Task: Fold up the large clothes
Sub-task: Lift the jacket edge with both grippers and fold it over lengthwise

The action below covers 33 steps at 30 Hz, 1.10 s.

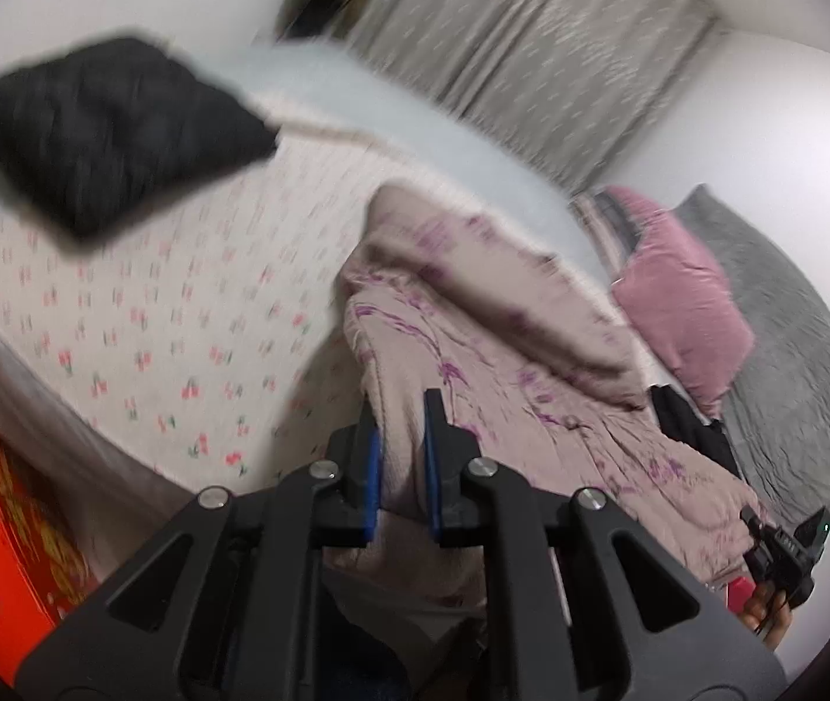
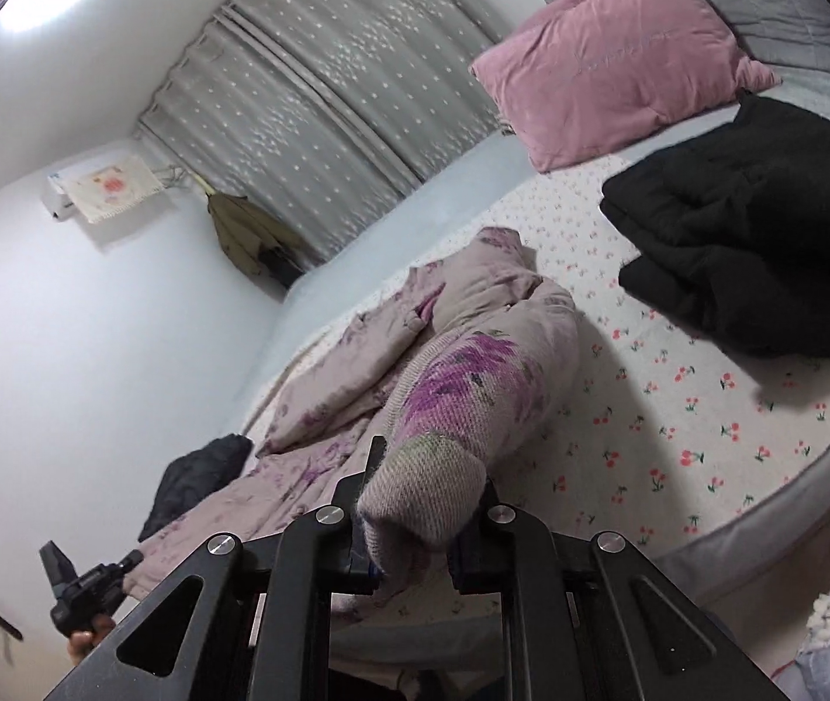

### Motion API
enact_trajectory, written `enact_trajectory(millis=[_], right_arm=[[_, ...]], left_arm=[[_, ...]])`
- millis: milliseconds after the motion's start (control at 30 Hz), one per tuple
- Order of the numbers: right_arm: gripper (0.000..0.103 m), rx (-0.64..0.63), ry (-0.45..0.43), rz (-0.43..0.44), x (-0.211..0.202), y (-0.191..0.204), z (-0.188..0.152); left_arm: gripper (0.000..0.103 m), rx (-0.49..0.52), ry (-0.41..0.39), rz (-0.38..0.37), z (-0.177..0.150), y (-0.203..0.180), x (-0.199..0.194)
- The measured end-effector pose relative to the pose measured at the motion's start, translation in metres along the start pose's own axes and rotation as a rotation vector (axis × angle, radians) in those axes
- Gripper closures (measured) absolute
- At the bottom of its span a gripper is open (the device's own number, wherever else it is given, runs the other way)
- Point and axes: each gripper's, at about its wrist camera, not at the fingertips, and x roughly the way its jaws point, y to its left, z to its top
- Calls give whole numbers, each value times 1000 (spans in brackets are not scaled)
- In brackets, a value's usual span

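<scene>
Clamped on floral padded jacket [image 2: 444, 385] by both grippers, left [image 1: 402, 409] and right [image 2: 424, 467], hem and cuff; lifting step, next needs spreading flat on bed [image 2: 678, 455]

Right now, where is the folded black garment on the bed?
In the right wrist view the folded black garment lies on the cherry-print sheet at right, just below the pink pillow, apart from the floral garment.

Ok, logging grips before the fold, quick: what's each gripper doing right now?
Left gripper: shut on the mauve floral quilted garment.
Right gripper: shut on that garment's knit cuff.
</scene>
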Motion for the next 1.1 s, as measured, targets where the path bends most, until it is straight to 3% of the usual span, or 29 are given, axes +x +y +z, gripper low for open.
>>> enact_trajectory(millis=[167,433,500,567,700,767,867,967,1067,1100], right_arm=[[87,67,72,-26,30,-16,-6],[87,81,-51,57,10,-6,15],[86,80,-38,45,21,-1,23],[86,99,-4,42,40,1,32],[86,139,-10,102,70,9,57],[86,150,-18,120,90,18,77],[86,172,-17,101,126,24,104],[86,174,19,93,163,26,133],[86,174,41,92,196,31,164],[87,181,46,90,210,34,177]], left_arm=[[88,-59,58,19,-5,15,22],[90,-63,-43,18,15,10,5],[93,-73,-45,21,22,7,11],[103,-76,-51,31,31,0,21],[103,-91,-121,50,69,-16,37],[103,-82,-97,41,85,-25,56],[103,-89,26,-21,88,-30,86],[103,-10,66,15,75,-31,88],[96,-36,77,22,75,-17,74],[90,-51,67,19,78,-12,66]])
